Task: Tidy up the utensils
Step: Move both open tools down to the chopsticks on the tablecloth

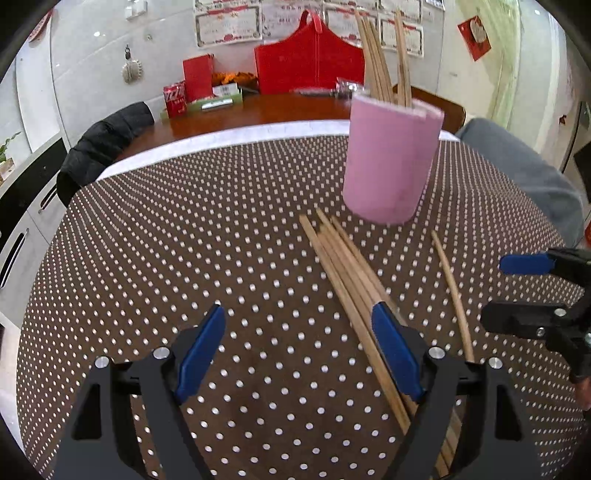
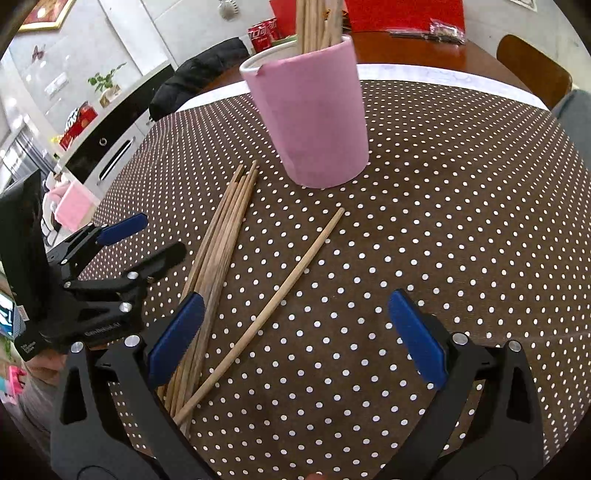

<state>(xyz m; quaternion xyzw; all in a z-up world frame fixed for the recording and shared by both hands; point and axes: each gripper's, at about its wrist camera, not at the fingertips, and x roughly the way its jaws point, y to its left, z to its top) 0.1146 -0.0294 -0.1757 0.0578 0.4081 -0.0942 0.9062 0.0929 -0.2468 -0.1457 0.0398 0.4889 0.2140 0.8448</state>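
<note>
A pink cup (image 1: 391, 162) (image 2: 314, 114) stands on the dotted tablecloth with several wooden chopsticks (image 1: 380, 62) (image 2: 317, 22) upright in it. A bundle of chopsticks (image 1: 351, 280) (image 2: 221, 236) lies flat in front of the cup. One single chopstick (image 1: 452, 291) (image 2: 280, 295) lies apart to its right. My left gripper (image 1: 299, 350) (image 2: 144, 240) is open and empty, its right finger over the bundle. My right gripper (image 2: 295, 339) (image 1: 517, 288) is open and empty above the single chopstick.
The brown polka-dot tablecloth (image 1: 221, 240) (image 2: 461, 203) covers a round table. Behind it are a red bag (image 1: 310, 62), a red can (image 1: 174, 98), a black jacket on a chair (image 1: 99, 147) and a grey sleeve (image 1: 524, 170) at right.
</note>
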